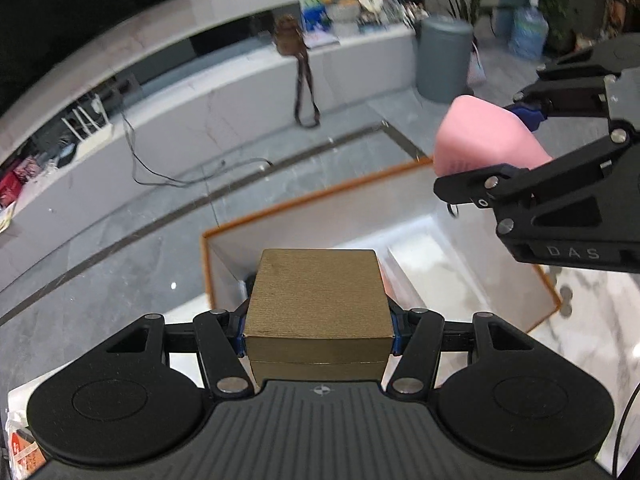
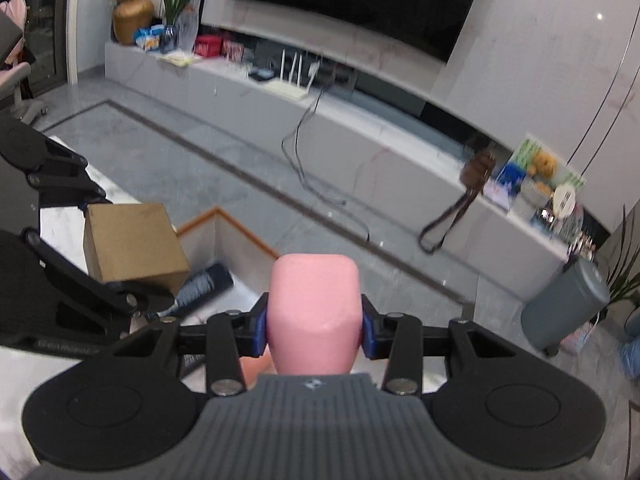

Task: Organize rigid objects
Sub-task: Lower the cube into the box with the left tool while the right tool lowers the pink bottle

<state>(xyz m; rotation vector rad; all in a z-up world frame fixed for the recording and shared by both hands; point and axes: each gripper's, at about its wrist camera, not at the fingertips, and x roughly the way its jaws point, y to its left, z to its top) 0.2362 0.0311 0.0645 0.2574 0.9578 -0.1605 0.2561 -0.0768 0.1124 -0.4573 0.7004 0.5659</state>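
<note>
Above the open storage box, 2 things hang in the air at once. Clamped between the left gripper's blue pads sits the gold box, level and squarely held, directly over the near corner of the orange-trimmed bin. Off to its right and higher, the right gripper pinches the pink block on its 2 sides; from the left wrist view that same block floats over the bin's far right rim.

Down inside the bin I can make out a dark brush lying along the floor near the left wall, and something pale pink peeks out under the right tool, too hidden to name.

To my eye the step is setting both pieces into the bin. Doing it well probably means lowering 1 at a time, since the 2 tools are near each other, keeping the gold box flat, steering it clear of the brush, and letting go only once its base rests on the bottom. The pink block looks smooth and rounded, so a firm squeeze until touchdown seems wise.
</note>
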